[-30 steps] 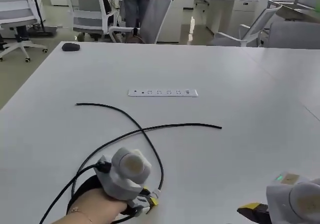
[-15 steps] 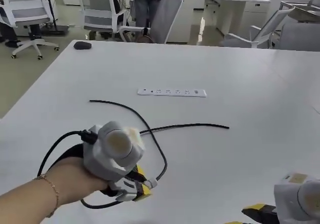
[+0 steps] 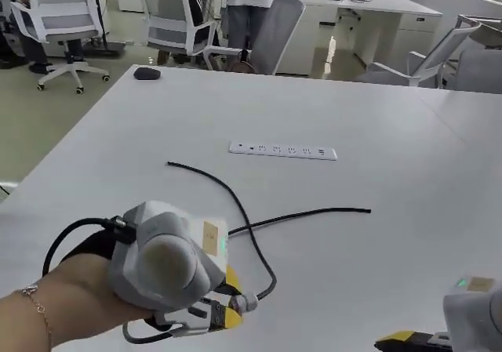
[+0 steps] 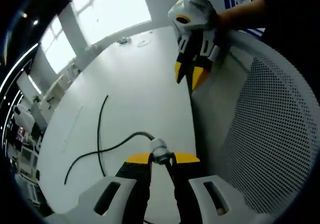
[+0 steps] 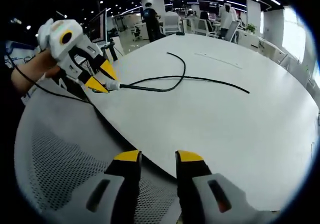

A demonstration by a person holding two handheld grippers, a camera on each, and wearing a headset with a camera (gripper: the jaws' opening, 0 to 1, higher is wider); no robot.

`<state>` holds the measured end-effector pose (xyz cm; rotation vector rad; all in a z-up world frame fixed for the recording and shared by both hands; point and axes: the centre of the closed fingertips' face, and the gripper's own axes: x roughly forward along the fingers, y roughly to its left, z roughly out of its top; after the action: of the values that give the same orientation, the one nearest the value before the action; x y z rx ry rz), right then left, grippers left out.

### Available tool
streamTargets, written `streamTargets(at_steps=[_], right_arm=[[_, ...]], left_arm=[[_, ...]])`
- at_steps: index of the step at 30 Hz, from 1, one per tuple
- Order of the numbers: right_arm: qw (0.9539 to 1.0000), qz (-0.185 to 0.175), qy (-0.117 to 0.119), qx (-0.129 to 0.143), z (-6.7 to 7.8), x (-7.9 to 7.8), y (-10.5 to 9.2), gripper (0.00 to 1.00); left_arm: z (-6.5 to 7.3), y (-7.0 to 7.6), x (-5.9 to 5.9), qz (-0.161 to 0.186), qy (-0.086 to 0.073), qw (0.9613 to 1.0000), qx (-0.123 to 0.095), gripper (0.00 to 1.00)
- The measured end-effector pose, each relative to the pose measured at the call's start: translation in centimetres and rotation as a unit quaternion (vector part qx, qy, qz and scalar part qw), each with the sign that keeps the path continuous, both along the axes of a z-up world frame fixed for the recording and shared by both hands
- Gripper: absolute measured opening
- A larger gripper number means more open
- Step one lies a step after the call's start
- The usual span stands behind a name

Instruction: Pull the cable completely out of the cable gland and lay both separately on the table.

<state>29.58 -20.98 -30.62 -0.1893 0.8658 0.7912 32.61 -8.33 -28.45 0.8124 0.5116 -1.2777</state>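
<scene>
Now left gripper [image 4: 161,158] pinches the small grey plastic cable gland [image 4: 158,147] between its tips, thin black cable [image 4: 99,126] trailing ahead, while right gripper [image 5: 158,157] sits spread.

Left tongs [image 4: 161,158] pinched shut, right tongs [image 5: 157,156] parted (slightly).

The white table [image 3: 392,117] bears a black cable [image 3: 314,212], power strip [image 3: 283,150] and mouse [image 3: 147,74].

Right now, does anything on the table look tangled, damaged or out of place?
Only the black cable: it crosses over itself on the table just beyond the left claw, which grips the cable gland on it, so it might snag when pulled. No damage or spill is visible.
</scene>
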Motion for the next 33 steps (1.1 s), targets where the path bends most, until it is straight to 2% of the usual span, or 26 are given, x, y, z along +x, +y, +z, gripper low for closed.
streamTargets(at_steps=[1, 3, 4, 6, 8, 9, 10, 11, 12, 13, 14, 15, 16, 17, 18, 19, 20, 22, 23, 25, 26, 27, 28, 30, 33], right_arm=[[0.9997, 0.021, -0.007, -0.001, 0.4, 0.3, 0.5, 0.26], [0.9988, 0.044, -0.018, 0.009, 1.2, 1.0, 1.4, 0.32], [0.9979, 0.060, -0.024, 0.009, 1.6, 1.3, 1.8, 0.33], [0.9926, 0.114, -0.041, 0.005, 2.7, 2.0, 3.5, 0.31], [0.9815, 0.180, -0.064, 0.005, 3.8, 2.3, 5.7, 0.31], [0.9727, 0.221, -0.071, 0.002, 4.2, 2.2, 7.0, 0.31], [0.9659, 0.248, -0.075, 0.001, 4.3, 2.1, 7.8, 0.31], [0.9547, 0.287, -0.078, 0.000, 4.5, 1.8, 9.0, 0.31], [0.9479, 0.310, -0.075, 0.002, 4.5, 1.6, 9.8, 0.32], [0.9371, 0.343, -0.066, 0.008, 4.4, 1.1, 10.7, 0.32], [0.9300, 0.363, -0.059, 0.015, 4.4, 0.7, 11.4, 0.34], [0.9181, 0.393, -0.053, 0.011, 4.2, 0.3, 11.9, 0.35], [0.9136, 0.403, -0.055, 0.008, 4.1, 0.2, 12.1, 0.34], [0.9048, 0.422, -0.057, -0.007, 3.8, 0.3, 12.3, 0.33], [0.9013, 0.429, -0.055, -0.017, 3.6, 0.3, 12.4, 0.32], [0.8930, 0.446, -0.054, -0.026, 3.4, 0.3, 12.5, 0.31], [0.8888, 0.454, -0.057, -0.026, 3.4, 0.3, 12.7, 0.30], [0.8871, 0.458, -0.052, -0.020, 3.6, 0.3, 13.1, 0.27], [0.8811, 0.470, -0.048, -0.015, 3.7, 0.0, 13.3, 0.26], [0.8741, 0.484, -0.041, -0.011, 3.8, -0.4, 13.5, 0.20], [0.8691, 0.494, -0.030, -0.006, 3.8, -0.9, 13.6, 0.18], [0.8673, 0.497, -0.023, -0.004, 3.8, -1.1, 13.6, 0.16], [0.8653, 0.501, -0.019, -0.013, 3.5, -1.2, 13.4, 0.16], [0.8611, 0.508, -0.013, -0.018, 3.3, -1.3, 13.3, 0.15], [0.8590, 0.511, -0.005, -0.023, 3.1, -1.5, 13.0, 0.13]], left_arm=[[-0.1, 0.1, -0.1, -0.003, -0.003, 1.0000, 0.005, 0.17], [0.1, 0.2, -0.2, -0.017, -0.025, 0.9995, 0.011, 0.17], [0.1, 0.3, -0.4, -0.019, -0.028, 0.9994, 0.011, 0.17], [0.4, 0.4, -0.5, -0.023, -0.033, 0.9991, 0.011, 0.17], [0.8, 0.3, -0.6, -0.028, -0.033, 0.9990, 0.006, 0.17], [1.0, 0.2, -0.8, -0.032, -0.034, 0.9989, 0.005, 0.17], [1.1, 0.2, -0.9, -0.036, -0.034, 0.9988, 0.004, 0.17], [1.3, 0.0, -1.1, -0.043, -0.035, 0.9984, 0.003, 0.17], [1.4, 0.0, -1.2, -0.046, -0.035, 0.9983, 0.002, 0.17], [1.5, -0.1, -1.4, -0.049, -0.032, 0.9983, -0.002, 0.17], [1.6, -0.1, -1.5, -0.050, -0.029, 0.9983, -0.004, 0.17], [1.7, -0.2, -1.6, -0.053, -0.027, 0.9982, -0.006, 0.17], [1.7, -0.2, -1.7, -0.055, -0.025, 0.9982, -0.010, 0.17], [1.8, -0.2, -1.8, -0.057, -0.025, 0.9980, -0.011, 0.17], [1.8, -0.1, -1.9, -0.057, -0.026, 0.9980, -0.011, 0.17], [1.9, -0.1, -2.0, -0.059, -0.026, 0.9979, -0.011, 0.17], [1.9, -0.1, -2.4, -0.065, -0.020, 0.9976, -0.009, 0.17], [2.0, -0.2, -3.0, -0.073, -0.017, 0.9971, -0.010, 0.17], [2.1, -0.2, -3.2, -0.076, -0.013, 0.9970, -0.013, 0.17], [2.3, -0.5, -3.6, -0.078, -0.002, 0.9967, -0.025, 0.17], [2.4, -0.6, -3.7, -0.077, 0.001, 0.9966, -0.029, 0.17], [2.5, -0.7, -3.7, -0.078, 0.003, 0.9964, -0.033, 0.17], [2.5, -0.8, -4.0, -0.079, 0.010, 0.9962, -0.035, 0.17], [2.7, -0.9, -3.9, -0.079, 0.009, 0.9960, -0.041, 0.17], [2.8, -0.9, -4.0, -0.076, 0.018, 0.9958, -0.046, 0.17]])
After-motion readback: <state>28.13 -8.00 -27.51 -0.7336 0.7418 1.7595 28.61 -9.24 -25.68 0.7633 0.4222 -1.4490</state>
